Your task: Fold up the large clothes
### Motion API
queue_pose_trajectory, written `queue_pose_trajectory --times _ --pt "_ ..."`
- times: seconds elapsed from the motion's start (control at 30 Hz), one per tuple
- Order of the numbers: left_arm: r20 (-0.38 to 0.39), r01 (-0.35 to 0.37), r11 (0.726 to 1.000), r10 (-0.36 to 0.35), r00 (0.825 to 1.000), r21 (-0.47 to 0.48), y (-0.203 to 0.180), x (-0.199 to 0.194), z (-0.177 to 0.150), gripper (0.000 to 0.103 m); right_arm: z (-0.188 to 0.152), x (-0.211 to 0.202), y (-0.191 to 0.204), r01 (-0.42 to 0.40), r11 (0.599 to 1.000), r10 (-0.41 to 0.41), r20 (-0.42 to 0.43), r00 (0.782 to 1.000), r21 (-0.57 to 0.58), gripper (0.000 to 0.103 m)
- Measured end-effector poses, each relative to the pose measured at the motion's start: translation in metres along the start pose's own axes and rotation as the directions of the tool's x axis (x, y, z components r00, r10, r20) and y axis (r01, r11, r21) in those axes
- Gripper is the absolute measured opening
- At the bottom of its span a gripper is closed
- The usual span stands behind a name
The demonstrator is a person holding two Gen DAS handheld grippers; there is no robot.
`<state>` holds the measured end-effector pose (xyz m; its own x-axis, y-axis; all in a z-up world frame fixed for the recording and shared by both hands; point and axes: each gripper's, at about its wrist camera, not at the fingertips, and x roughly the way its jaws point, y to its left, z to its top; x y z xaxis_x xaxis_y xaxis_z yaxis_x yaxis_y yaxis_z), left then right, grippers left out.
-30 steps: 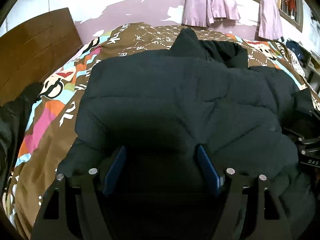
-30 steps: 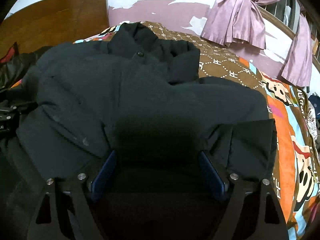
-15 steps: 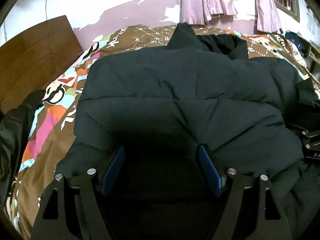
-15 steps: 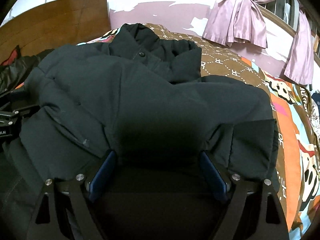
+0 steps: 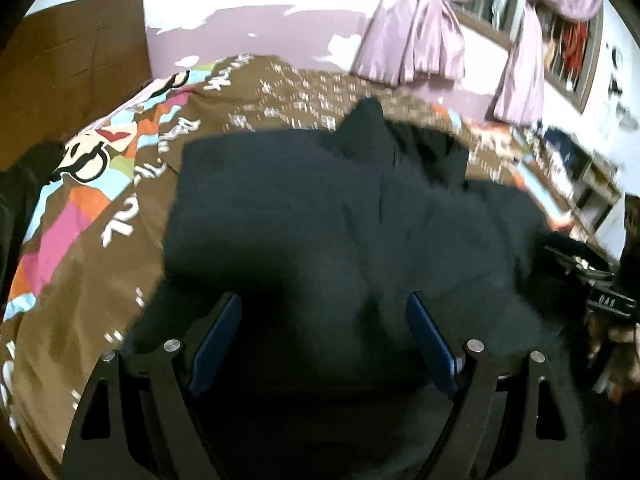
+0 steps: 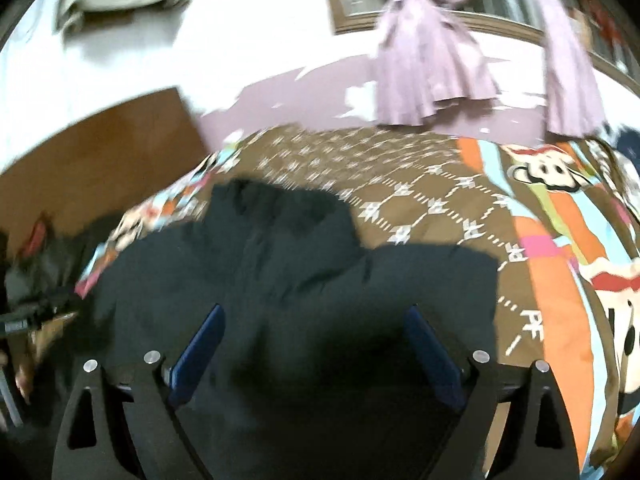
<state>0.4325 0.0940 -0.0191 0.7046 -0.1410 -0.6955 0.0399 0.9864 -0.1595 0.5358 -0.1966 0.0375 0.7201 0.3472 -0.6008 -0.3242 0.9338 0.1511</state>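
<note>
A dark jacket (image 5: 340,208) lies on a patterned bedspread (image 5: 100,216). Both the left gripper (image 5: 326,308) and the right gripper (image 6: 314,320) are spread wide over it, holding nothing.

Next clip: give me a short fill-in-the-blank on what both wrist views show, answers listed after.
1. The dark padded jacket lies on a patterned brown ____.
2. The tied-up curtains by the window are ____ in colour.
3. The left gripper and right gripper both have their jaws ____.
4. The pads on the gripper fingers are ____.

Missing words: bedspread; purple; open; blue
</note>
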Motion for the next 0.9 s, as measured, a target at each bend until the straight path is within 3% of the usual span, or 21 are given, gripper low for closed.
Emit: queue_pose_trajectory --times 0.1,0.23,0.33,0.47,0.63,0.67,0.7,0.77,0.8,0.9 --pt "0.037 -0.046 0.999 0.047 0.998 -0.007 0.005 -0.004 0.034 0.082 0.038 0.022 -0.004 0.053 0.998 -0.053 -0.004 0.999 0.037 0.092" --pt "0.063 -0.069 0.998 0.069 0.996 -0.005 0.003 0.024 0.095 0.082 0.076 0.059 -0.007 0.115 0.992 -0.113 -0.035 0.993 0.046 0.092" --pt "0.085 -0.015 0.998 0.021 0.996 -0.063 0.003 0.056 0.133 0.082 0.092 0.087 -0.005 0.174 0.985 -0.173 -0.057 0.983 0.016 0.088" --pt "0.107 0.060 0.988 -0.045 0.993 -0.142 0.007 0.102 0.168 0.082 0.097 0.124 -0.004 0.202 0.979 -0.204 -0.059 0.977 -0.029 0.072" --pt "0.089 0.082 0.984 -0.068 0.994 -0.159 0.001 0.149 0.186 0.081 0.085 0.160 -0.017 0.132 0.988 -0.124 -0.104 0.987 0.075 0.055" --pt "0.093 0.085 0.984 -0.071 0.993 -0.155 -0.001 0.154 0.187 0.079 0.081 0.163 -0.018 0.118 0.989 -0.109 -0.102 0.989 0.084 0.041" --pt "0.099 0.093 0.984 -0.079 0.992 -0.152 -0.003 0.158 0.187 0.071 0.080 0.162 -0.017 0.109 0.991 -0.101 -0.091 0.991 0.080 0.024" --pt "0.089 0.117 0.983 -0.106 0.990 -0.139 -0.009 0.168 0.189 0.042 0.077 0.159 -0.016 0.098 0.993 -0.092 -0.079 0.993 0.069 0.011" --pt "0.065 0.111 0.986 -0.104 0.992 -0.123 -0.015 0.173 0.189 0.019 0.076 0.153 -0.017 0.102 0.993 -0.098 -0.071 0.993 0.059 0.008" --pt "0.075 0.093 0.993 -0.087 0.993 -0.079 -0.021 0.167 0.187 0.009 0.072 0.131 -0.022 0.088 0.995 -0.085 -0.052 0.995 0.040 0.006"
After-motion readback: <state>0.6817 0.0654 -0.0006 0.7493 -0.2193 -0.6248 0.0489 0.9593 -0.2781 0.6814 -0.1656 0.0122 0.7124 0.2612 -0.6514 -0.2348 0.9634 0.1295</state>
